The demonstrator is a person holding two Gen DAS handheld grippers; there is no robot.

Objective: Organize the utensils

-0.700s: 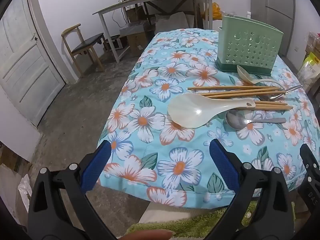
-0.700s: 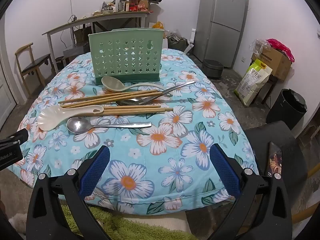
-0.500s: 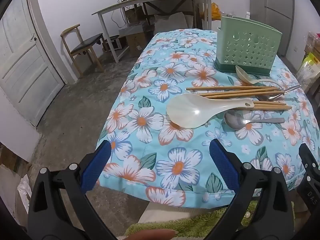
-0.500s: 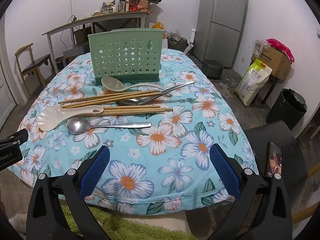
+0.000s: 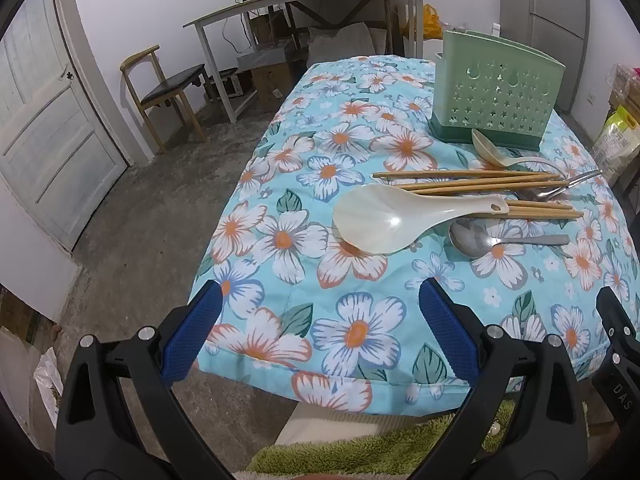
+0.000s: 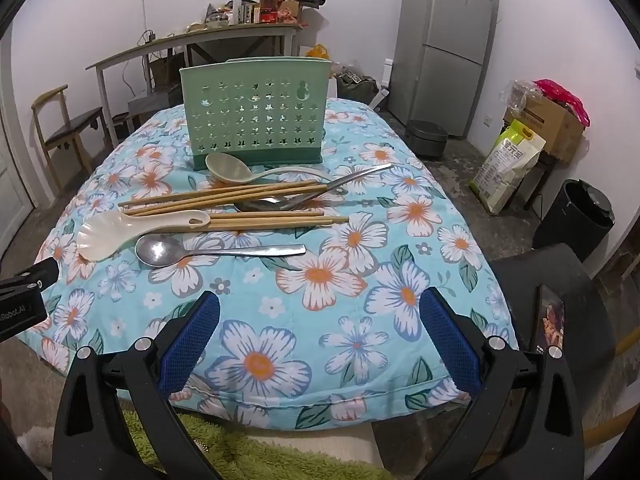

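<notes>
A green perforated utensil holder (image 6: 256,114) (image 5: 496,90) stands upright at the far end of the flowered tablecloth (image 6: 320,280). In front of it lie a pale soup spoon (image 6: 228,168), several wooden chopsticks (image 6: 224,198) (image 5: 468,182), a metal spoon under them (image 6: 280,202), a cream rice paddle (image 6: 120,232) (image 5: 384,222) and a steel spoon (image 6: 192,252) (image 5: 480,240). My left gripper (image 5: 320,328) hangs open over the table's near left corner. Open too, my right gripper (image 6: 320,332) hovers above the near edge. Nothing sits between either pair of fingers.
A wooden chair (image 5: 164,88) and a long cluttered table (image 5: 304,4) stand at the back left, near a white door (image 5: 44,120). On the right are a fridge (image 6: 452,44), boxes and bags (image 6: 536,136) and a black bin (image 6: 580,220). A green fluffy cloth (image 6: 208,456) lies below the table edge.
The left wrist view has drifted slightly, with the utensils sitting a little nearer the frame's left. Nothing on the table has moved and both grippers stay open.
</notes>
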